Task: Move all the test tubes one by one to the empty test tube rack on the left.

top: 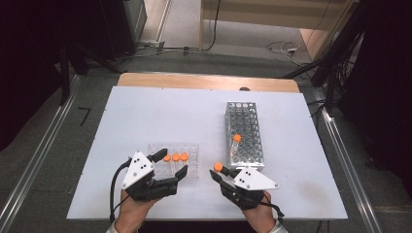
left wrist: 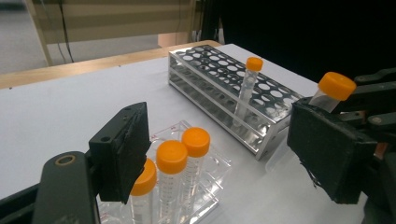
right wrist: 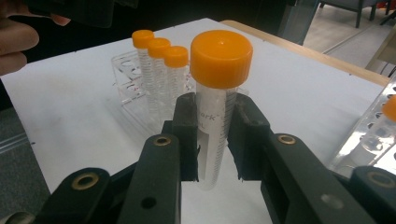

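Note:
My right gripper (top: 220, 172) is shut on a clear tube with an orange cap (top: 218, 167), held upright just off the near end of the metal rack (top: 250, 121). In the right gripper view the tube (right wrist: 220, 58) stands between both pads of this gripper (right wrist: 215, 135). One capped tube (top: 236, 138) stands in the metal rack. My left gripper (top: 172, 161) is open around the near right corner of the clear plastic rack (top: 192, 150), which holds three orange-capped tubes (top: 175, 158). Its jaws (left wrist: 224, 154) stand wide apart with nothing gripped, the tubes (left wrist: 173, 158) beside the left pad.
The white table top (top: 160, 116) has a wooden strip along its far edge. Most holes of the metal rack (left wrist: 224, 88) stand empty. Dark equipment and cables lie on the floor beyond the table. A person's hand (right wrist: 14, 42) shows at the upper left of the right gripper view.

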Demonstrator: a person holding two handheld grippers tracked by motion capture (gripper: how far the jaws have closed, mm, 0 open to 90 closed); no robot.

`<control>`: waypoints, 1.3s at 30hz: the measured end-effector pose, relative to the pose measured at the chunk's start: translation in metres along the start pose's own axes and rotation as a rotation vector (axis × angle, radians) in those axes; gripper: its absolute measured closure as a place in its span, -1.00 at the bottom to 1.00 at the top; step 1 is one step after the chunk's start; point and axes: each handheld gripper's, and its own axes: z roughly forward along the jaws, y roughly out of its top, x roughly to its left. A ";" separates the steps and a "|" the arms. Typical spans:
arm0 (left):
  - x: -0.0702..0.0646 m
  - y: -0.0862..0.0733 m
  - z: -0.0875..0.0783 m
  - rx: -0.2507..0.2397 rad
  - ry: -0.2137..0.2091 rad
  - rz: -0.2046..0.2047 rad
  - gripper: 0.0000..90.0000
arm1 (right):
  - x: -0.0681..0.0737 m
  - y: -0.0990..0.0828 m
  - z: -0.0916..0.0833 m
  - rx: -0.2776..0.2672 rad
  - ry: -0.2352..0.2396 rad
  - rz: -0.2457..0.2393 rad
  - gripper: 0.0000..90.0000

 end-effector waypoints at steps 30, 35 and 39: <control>-0.039 -0.010 0.017 0.033 -0.183 0.100 0.08 | 0.026 -0.004 0.020 0.039 0.094 -0.020 0.59; -0.042 -0.012 0.019 0.041 -0.187 0.117 0.18 | 0.028 -0.003 0.021 0.036 0.111 -0.015 0.59; -0.044 -0.013 0.020 0.038 -0.184 0.131 0.27 | 0.029 -0.003 0.021 0.039 0.121 -0.008 0.59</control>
